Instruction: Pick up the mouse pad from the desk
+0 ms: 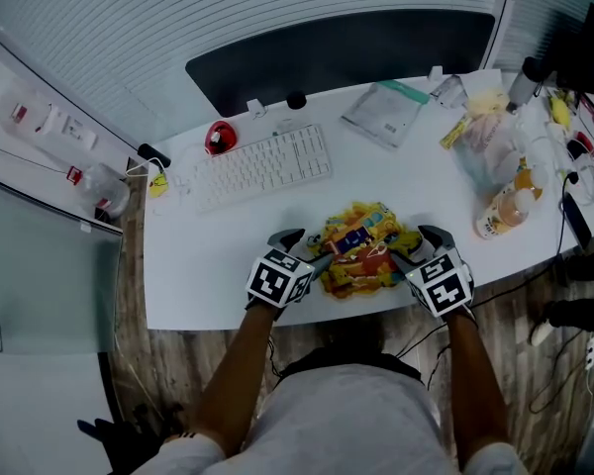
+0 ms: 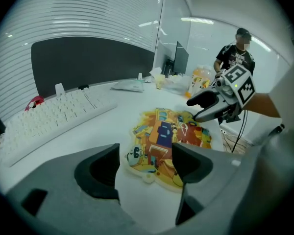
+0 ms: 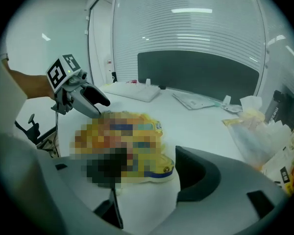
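The mouse pad (image 1: 361, 248) is a yellow, irregular cartoon-printed sheet lying flat near the front edge of the white desk (image 1: 208, 265). My left gripper (image 1: 305, 250) sits open at the pad's left edge, and my right gripper (image 1: 413, 248) sits open at its right edge. In the left gripper view the pad (image 2: 169, 141) lies on the desk just beyond and between the spread jaws of the left gripper (image 2: 146, 165), with the right gripper (image 2: 206, 106) at its far side. The right gripper view shows the pad (image 3: 122, 141) ahead of the right gripper (image 3: 152, 175). Neither gripper's pads press on it.
A white keyboard (image 1: 262, 166) and a red mouse (image 1: 219, 137) lie behind the pad on the left. A flat packet (image 1: 386, 112), plastic bags and a bottle (image 1: 500, 211) crowd the right end. A dark panel (image 1: 337, 52) backs the desk. A person (image 2: 235, 53) stands far off.
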Tool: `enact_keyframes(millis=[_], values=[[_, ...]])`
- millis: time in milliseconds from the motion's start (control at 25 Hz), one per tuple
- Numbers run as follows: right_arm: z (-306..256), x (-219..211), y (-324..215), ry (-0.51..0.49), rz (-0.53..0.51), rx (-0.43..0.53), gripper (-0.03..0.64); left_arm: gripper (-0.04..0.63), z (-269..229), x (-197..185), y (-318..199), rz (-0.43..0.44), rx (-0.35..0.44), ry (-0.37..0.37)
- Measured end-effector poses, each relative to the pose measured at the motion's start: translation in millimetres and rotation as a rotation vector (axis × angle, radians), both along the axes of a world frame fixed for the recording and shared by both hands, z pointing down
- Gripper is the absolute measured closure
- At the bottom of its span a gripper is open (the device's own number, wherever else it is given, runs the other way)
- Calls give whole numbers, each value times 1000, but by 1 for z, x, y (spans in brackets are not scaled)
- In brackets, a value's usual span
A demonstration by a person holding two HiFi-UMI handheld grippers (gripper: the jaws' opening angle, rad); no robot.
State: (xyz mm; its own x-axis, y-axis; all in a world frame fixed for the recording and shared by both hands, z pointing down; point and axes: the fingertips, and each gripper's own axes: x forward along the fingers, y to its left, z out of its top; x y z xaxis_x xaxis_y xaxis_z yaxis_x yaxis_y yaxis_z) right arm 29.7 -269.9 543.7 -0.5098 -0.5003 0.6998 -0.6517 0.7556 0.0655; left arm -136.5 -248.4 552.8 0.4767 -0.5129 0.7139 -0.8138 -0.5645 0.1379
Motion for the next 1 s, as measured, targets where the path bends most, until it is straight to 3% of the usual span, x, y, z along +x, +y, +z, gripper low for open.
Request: enact_keyframes(millis=[320,560,840,1000], values=[[17,9,-6,36,56,-85,322,247,16,0,-2,-9,-45,-44],[22,10,-7,-26,96,-136,322,244,19,2,-1,-18,-29,-56],[20,7,-6,-22,94,-137,322,245,18,3,-1,-28,-15,-57],[19,2,0,-35,83,-143,382,245,18,3,-1,-26,-11,-57]])
